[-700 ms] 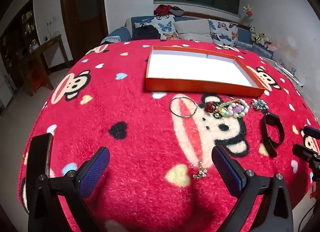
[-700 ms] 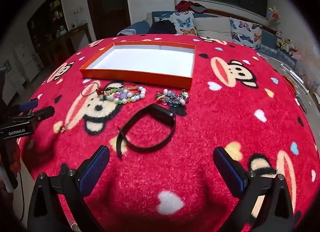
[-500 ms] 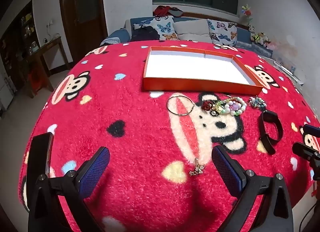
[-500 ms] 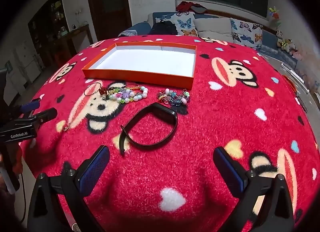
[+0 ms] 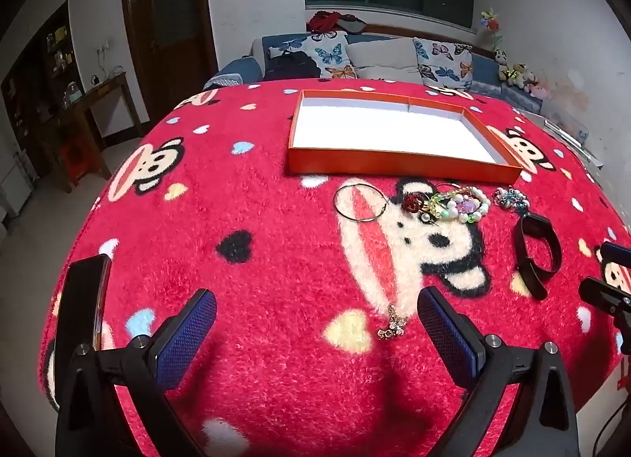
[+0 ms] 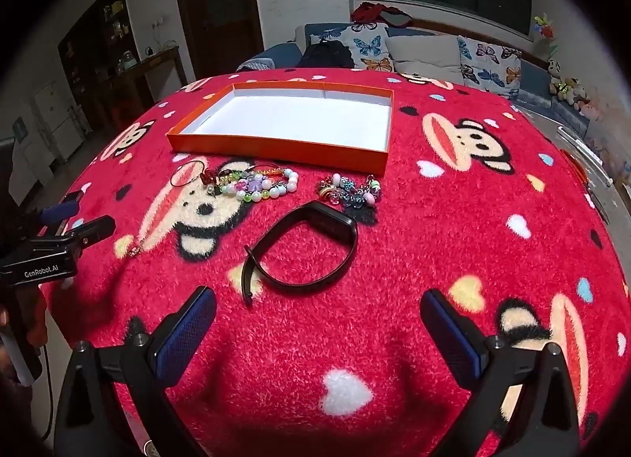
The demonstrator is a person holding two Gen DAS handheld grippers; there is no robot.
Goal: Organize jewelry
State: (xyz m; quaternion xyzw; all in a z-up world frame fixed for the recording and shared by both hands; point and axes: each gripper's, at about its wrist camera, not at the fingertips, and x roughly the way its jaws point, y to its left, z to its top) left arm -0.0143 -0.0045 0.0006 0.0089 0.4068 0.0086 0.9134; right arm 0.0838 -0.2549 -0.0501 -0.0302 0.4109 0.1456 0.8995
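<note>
An orange tray (image 5: pixel 402 165) (image 6: pixel 276 149) with a white, bare floor lies at the back of the red blanket. In front of it lie a thin gold hoop (image 5: pixel 335 202), a pile of bead bracelets (image 5: pixel 461 206) (image 6: pixel 256 184), a blue charm bracelet (image 5: pixel 510 198) (image 6: pixel 349 190) and a black wristband (image 5: pixel 520 255) (image 6: pixel 327 216). A small gold charm (image 5: pixel 391 326) (image 6: pixel 134 251) lies nearest the front. My left gripper (image 5: pixel 315 299) hovers open with the charm just inside its right finger. My right gripper (image 6: pixel 318 297) hovers open just short of the wristband.
A dark phone (image 5: pixel 81 315) lies at the blanket's left edge. The left gripper (image 6: pixel 75 216) shows at the left of the right wrist view, the right gripper (image 5: pixel 607 271) at the right of the left wrist view. A sofa (image 6: pixel 426 50) stands behind the table.
Both views have shifted only slightly. The jewelry has not moved and both grippers have stayed wide open.
</note>
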